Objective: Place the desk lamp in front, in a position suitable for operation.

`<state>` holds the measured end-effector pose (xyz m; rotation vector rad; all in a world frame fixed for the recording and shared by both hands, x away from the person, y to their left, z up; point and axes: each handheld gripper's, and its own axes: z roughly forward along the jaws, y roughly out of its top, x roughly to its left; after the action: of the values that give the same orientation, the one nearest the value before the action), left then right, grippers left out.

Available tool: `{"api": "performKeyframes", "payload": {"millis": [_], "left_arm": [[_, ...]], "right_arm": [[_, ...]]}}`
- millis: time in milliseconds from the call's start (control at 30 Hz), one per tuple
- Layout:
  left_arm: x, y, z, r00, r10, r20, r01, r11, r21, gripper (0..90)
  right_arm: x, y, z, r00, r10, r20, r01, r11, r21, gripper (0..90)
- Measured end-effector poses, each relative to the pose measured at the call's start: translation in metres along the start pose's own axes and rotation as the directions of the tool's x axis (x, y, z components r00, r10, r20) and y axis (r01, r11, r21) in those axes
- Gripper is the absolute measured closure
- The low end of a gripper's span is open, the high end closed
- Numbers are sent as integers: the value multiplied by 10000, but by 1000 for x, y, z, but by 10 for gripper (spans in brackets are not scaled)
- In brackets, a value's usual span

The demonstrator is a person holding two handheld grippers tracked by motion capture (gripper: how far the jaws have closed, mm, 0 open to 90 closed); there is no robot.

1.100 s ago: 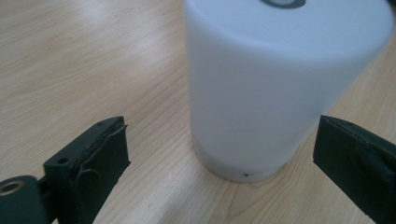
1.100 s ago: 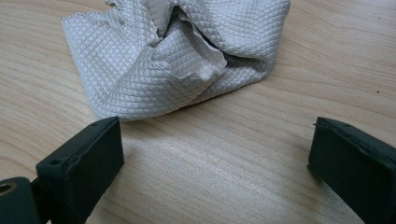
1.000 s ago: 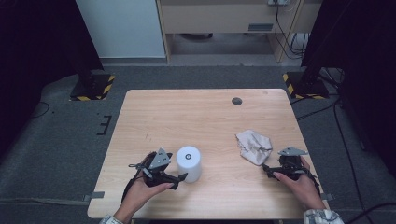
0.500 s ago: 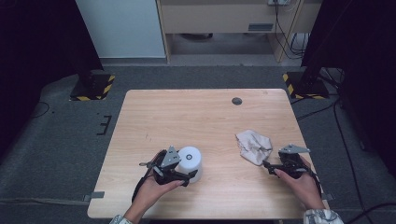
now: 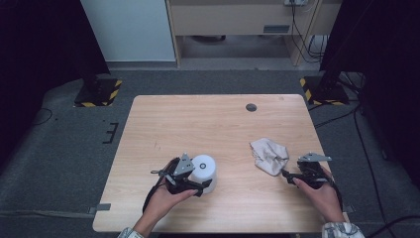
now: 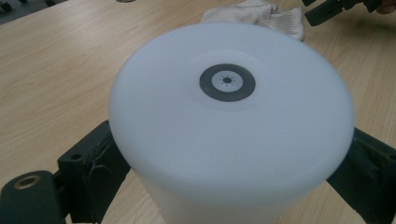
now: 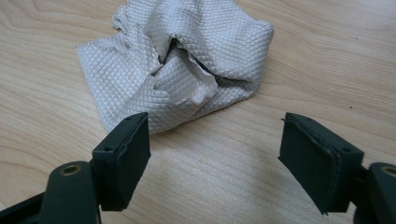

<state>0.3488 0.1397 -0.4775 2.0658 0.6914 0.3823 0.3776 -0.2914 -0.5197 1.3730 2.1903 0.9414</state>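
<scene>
My left tool [image 5: 198, 186] straddled the white cylinder [image 5: 203, 172] standing near the table's [image 5: 198, 124] front edge, jaws at its sides; whether they pressed I could not tell. My right tool [image 7: 215, 154], jaws apart and just closing, faced the crumpled cloth [image 7: 182, 65], nothing gripped.

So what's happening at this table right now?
A person sits at a wooden table with a two-jaw gripper in each hand. The left gripper has its jaws on either side of a white cylinder that stands upright. The right gripper is open beside a crumpled whitish cloth; its jaws have just been closing, with nothing between them yet.
</scene>
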Motion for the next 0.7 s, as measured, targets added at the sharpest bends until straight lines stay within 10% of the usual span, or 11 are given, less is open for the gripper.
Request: {"api": "performKeyframes", "payload": {"millis": [700], "left_arm": [[-5,25,33,9989,238,394,-245,9995,178,78]], "right_arm": [[0,2,-2,9998,-71,178,73,9999,-115,262]]}}
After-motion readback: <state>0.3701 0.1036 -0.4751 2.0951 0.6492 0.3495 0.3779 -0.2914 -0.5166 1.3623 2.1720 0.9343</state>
